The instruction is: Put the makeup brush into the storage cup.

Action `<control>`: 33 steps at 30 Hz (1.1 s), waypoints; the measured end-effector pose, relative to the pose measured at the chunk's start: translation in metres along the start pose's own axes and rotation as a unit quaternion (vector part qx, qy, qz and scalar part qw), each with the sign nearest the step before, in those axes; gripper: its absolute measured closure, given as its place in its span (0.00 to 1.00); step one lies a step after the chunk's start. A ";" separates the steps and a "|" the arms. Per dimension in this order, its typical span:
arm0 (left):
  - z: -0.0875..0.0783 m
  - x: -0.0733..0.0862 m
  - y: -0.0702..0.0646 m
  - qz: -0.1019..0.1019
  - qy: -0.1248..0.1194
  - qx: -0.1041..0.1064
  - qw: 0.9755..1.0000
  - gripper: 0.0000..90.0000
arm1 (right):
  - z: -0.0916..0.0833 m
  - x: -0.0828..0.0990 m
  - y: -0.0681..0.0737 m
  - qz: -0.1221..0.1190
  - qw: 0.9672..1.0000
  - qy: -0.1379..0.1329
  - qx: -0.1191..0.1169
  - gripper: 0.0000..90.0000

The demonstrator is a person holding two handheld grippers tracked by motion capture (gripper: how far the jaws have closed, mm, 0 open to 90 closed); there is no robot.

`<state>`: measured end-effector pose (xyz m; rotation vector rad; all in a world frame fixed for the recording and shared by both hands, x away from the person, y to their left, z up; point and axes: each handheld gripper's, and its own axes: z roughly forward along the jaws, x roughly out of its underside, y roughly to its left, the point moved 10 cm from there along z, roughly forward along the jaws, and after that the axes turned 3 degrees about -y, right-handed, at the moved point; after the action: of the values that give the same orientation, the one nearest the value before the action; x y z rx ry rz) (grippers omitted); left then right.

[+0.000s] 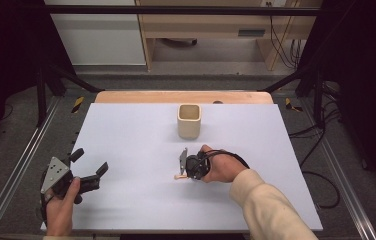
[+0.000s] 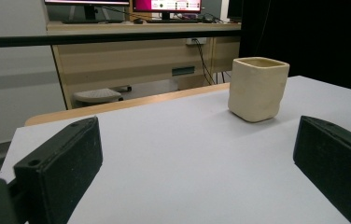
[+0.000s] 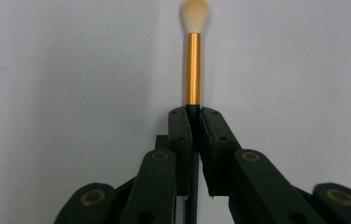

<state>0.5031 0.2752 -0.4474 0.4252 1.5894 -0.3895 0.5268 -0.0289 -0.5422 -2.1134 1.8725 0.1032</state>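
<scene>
Two jaws of the right gripper [image 3: 193, 116] pinch the brush [image 3: 193, 70] by its dark handle, low over the desk [image 1: 126, 145]. A clean lift keeps it level toward the cup [image 1: 189, 120]. The left gripper [image 1: 88, 167] rests wide open, empty.

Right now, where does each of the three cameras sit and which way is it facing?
High view: above the person's side, looking forward and down on the pale grey table; both forearms, left tool, right tool.
Left gripper view: on the left tool, level across the table toward the cream square ceramic cup; open black jaws.
Right gripper view: on the right tool, jaws shut on the gold-ferruled, cream-bristled brush.
Shared: high and left gripper views both show the cup.
</scene>
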 end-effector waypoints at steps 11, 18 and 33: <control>0.000 0.000 0.000 0.000 0.000 -0.001 1.000 0.01 | -0.025 0.004 -0.008 0.018 0.999 -0.023 0.038 0.93; 0.000 0.000 0.000 0.001 0.001 0.000 1.000 0.01 | -0.045 0.014 -0.013 0.023 0.996 -0.031 0.082 0.93; 0.001 0.000 -0.002 0.007 0.001 0.000 1.000 0.01 | -0.079 0.031 -0.031 0.056 0.976 -0.090 0.190 0.93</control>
<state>0.5030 0.2727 -0.4477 0.4369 1.5886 -0.3789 0.5499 -0.0773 -0.4697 -1.6855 1.7432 -0.0364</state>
